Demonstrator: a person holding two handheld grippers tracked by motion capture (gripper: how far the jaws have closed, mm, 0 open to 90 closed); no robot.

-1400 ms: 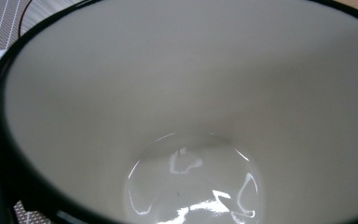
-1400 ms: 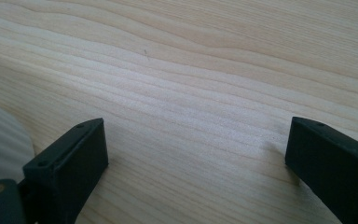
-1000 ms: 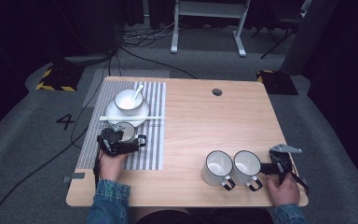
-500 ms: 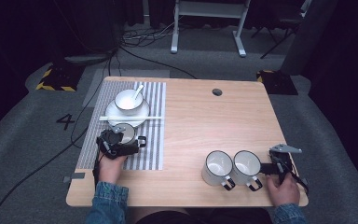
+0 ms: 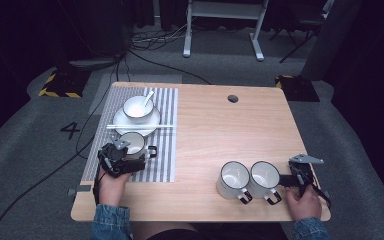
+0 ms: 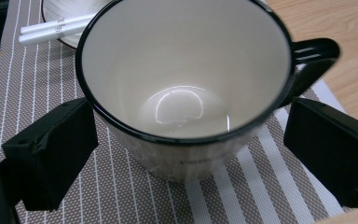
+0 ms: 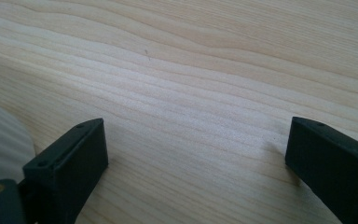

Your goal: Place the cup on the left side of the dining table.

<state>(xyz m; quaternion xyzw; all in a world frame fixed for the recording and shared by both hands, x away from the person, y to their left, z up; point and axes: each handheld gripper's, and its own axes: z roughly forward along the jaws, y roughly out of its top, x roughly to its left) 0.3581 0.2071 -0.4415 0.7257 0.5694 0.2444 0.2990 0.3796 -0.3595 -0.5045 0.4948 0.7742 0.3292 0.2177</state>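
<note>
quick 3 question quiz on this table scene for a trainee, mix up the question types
1. True or false: the mug between the fingers of the left gripper stands on the striped mat.
2. How many mugs stand on the bare table beside the right gripper?
3. Multiple choice: the chopsticks lie A) across the plate B) inside a mug C) on the floor.

Key
1. True; it is upright and empty.
2. Two, side by side.
3. A; the plate also carries a bowl with a spoon.
</note>
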